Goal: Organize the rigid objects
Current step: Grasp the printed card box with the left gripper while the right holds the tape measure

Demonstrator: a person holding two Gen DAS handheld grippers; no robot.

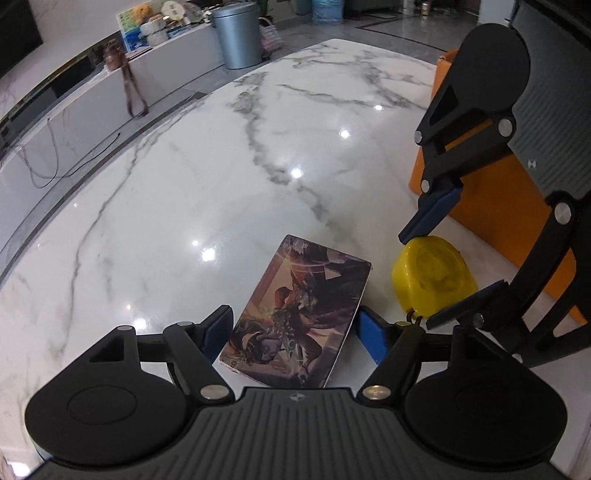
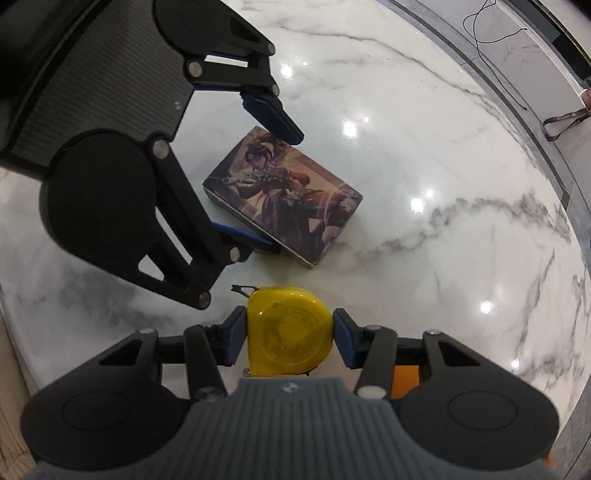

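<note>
From the left wrist camera, the left gripper (image 1: pixel 293 330) points down at a flat rectangular box printed with dark, colourful figure artwork (image 1: pixel 295 314), which lies on the glossy white marble table with grey veins (image 1: pixel 192 166). Its blue-padded fingers (image 1: pixel 373 334) stand wide on either side of the box's near end, and small gaps show at both pads, so the box is straddled rather than squeezed. To the right, the right gripper (image 1: pixel 439 280) reaches down over a rounded yellow plastic tape measure (image 1: pixel 432 277), one pad at its top edge and one at its lower edge. Behind it stands an orange bin (image 1: pixel 517 221), and a grey metal waste bin (image 1: pixel 236 33) sits on the floor beyond the table. From the right wrist camera, the right gripper (image 2: pixel 290 338) holds the yellow tape measure (image 2: pixel 290 332) between both blue pads, pressed against its sides. Just beyond, the left gripper (image 2: pixel 260 181) hangs spread over the printed box (image 2: pixel 288 195), which lies flat on the marble (image 2: pixel 424 129).
</note>
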